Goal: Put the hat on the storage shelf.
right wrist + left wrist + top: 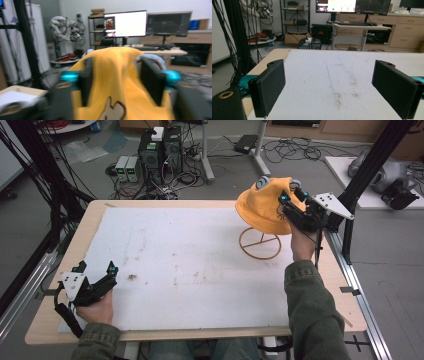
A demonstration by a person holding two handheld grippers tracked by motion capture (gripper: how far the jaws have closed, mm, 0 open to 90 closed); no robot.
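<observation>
Right gripper point(296, 202) at the bench's far right corner, its jaws set on either side of a fold of the soft orange fabric hat point(262, 210) (the gripper view is blurred, so whether the pads truly pinch the cloth or merely flank it cannot be told). The hat is draped over a thin golden wire stand with a ring base point(260, 243), which rests on the white foam mat point(190, 265) covering the wooden bench point(90, 220). Left gripper point(95, 277) lies near the bench's near left corner, jaws spread wide over bare mat, well apart from the hat. Risk, as a judgement: the light stand may tip or drag if the cloth snags on its wire; a shallow bite on loose fabric may slip.
</observation>
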